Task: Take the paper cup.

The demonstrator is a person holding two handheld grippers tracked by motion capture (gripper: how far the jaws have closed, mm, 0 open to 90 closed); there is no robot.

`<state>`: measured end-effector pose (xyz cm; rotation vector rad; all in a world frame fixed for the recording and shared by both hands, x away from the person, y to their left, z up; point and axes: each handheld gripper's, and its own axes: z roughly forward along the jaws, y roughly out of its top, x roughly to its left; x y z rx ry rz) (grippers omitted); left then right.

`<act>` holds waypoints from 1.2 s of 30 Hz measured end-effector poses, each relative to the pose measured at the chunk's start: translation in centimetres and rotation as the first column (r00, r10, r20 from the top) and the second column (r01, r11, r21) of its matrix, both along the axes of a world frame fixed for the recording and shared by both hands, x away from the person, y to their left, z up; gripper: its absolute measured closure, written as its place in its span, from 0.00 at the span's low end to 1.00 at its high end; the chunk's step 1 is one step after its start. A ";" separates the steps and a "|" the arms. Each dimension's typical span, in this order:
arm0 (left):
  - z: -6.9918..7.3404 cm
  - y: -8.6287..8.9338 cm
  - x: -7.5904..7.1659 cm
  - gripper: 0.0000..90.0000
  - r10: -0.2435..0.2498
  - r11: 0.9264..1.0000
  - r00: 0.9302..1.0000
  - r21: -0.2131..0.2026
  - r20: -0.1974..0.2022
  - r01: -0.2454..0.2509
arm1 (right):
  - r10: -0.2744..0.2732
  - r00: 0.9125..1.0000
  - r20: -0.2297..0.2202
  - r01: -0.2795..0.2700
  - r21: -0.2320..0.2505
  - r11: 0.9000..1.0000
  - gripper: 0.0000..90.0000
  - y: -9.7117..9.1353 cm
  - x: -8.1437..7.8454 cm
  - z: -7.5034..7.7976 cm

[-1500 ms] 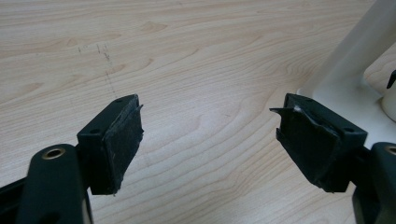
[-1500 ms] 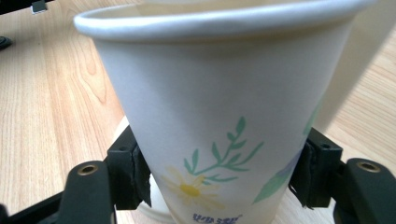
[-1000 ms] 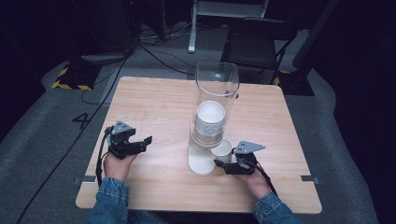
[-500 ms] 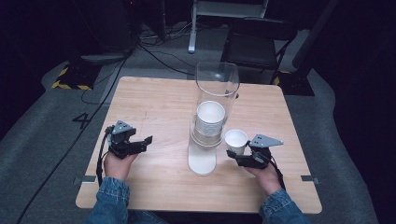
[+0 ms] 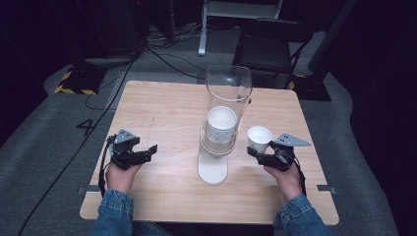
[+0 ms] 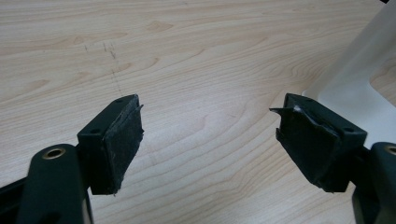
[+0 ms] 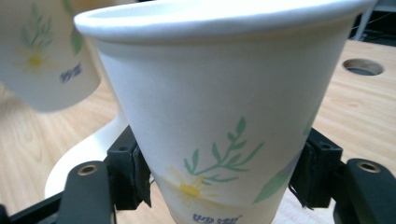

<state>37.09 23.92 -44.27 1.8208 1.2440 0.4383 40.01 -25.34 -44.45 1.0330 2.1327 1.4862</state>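
Right gripper (image 5: 256, 154) clamps upright paper cup (image 5: 259, 137).

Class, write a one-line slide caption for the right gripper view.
Right gripper grips an upright flower-printed paper cup above the wooden table, beside the dispenser's white base.

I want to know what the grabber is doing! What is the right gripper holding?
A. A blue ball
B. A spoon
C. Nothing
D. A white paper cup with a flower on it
D: the right gripper has its two black jaws pressed on either side of the white paper cup, which has a flower printed on it.
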 end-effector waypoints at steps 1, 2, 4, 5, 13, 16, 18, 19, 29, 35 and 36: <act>0.0 0.1 -0.2 0.25 0.002 1.000 1.000 0.001 -0.001 -0.002 | -0.030 0.999 0.011 0.030 0.020 0.999 0.37 -0.5 0.2 0.0; 0.0 0.1 -0.2 0.25 0.002 1.000 1.000 0.001 -0.001 -0.002 | -0.044 0.999 0.019 0.043 0.025 0.999 0.37 -0.7 0.4 0.0; 0.1 0.3 -0.5 0.25 0.004 1.000 1.000 0.010 -0.004 -0.004 | -0.068 0.997 0.048 0.067 0.022 0.997 0.37 -1.1 0.7 -0.1; 0.1 0.3 -0.5 0.25 0.004 1.000 1.000 0.010 -0.004 -0.004 | -0.068 0.997 0.048 0.067 0.022 0.997 0.37 -1.1 0.7 -0.1; -0.2 1.0 -1.4 0.25 0.022 1.000 1.000 0.008 -0.006 -0.022 | -0.182 0.977 0.108 0.185 -0.013 0.983 0.37 -2.8 2.0 0.0; -0.3 1.4 -1.8 0.25 0.035 0.999 0.999 0.015 -0.010 -0.035 | -0.225 0.970 0.096 0.228 -0.012 0.974 0.37 -3.5 2.7 -0.2; -0.3 1.5 -2.0 0.25 0.034 0.999 0.999 0.015 -0.009 -0.034 | -0.233 0.968 0.095 0.236 -0.019 0.972 0.37 -3.7 2.9 -0.2; -0.3 1.7 -2.1 0.25 0.038 0.999 0.999 0.015 -0.008 -0.037 | -0.246 0.966 0.078 0.248 -0.018 0.969 0.37 -4.1 3.3 -0.5; -0.5 2.3 -2.9 0.25 0.053 0.999 0.998 0.013 -0.020 -0.053 | -0.250 0.968 0.024 0.251 -0.055 0.967 0.37 -4.4 5.1 -2.1; -0.6 2.4 -3.0 0.25 0.057 0.998 0.998 0.011 -0.022 -0.057 | -0.238 0.971 -0.011 0.237 -0.082 0.968 0.36 -4.2 5.8 -3.0; -0.6 2.4 -3.0 0.25 0.057 0.998 0.998 0.012 -0.022 -0.056 | -0.239 0.971 -0.019 0.237 -0.085 0.968 0.36 -4.2 5.9 -3.2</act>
